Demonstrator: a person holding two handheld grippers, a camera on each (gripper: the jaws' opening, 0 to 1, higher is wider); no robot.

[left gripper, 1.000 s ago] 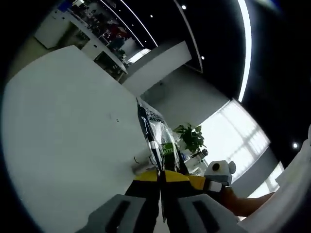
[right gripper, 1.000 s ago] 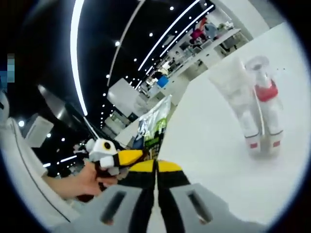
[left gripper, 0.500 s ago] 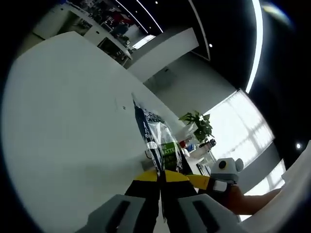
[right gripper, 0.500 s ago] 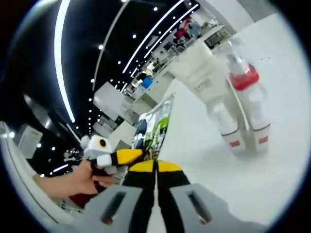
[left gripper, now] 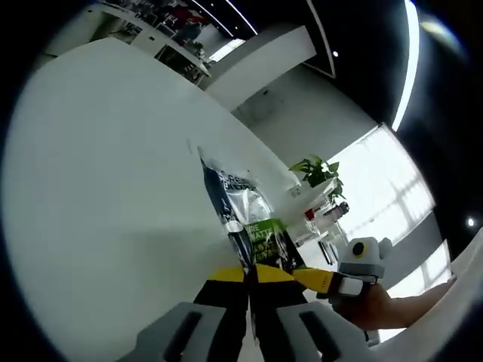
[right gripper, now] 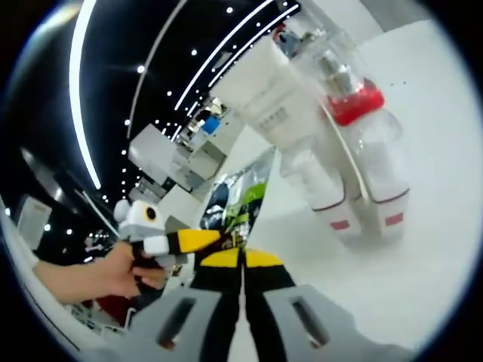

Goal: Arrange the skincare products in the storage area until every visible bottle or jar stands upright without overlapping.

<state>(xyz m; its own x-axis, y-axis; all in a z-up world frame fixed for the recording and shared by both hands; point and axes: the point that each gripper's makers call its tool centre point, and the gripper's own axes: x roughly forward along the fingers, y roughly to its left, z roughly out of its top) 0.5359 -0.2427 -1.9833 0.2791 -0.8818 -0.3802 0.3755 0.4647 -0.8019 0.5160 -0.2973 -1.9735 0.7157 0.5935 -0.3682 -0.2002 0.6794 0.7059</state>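
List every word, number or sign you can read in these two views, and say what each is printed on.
Green panel on the sachet: white letters, perhaps "WATER", too blurred to be sure.
Dark top of the sachet: white print, unreadable.
White tube: small grey print, too small.
Clear bottles: red marks near the base, no readable text.

A white table (left gripper: 98, 188) stretches toward a potted plant (left gripper: 319, 172) beside bright windows (left gripper: 377, 188).
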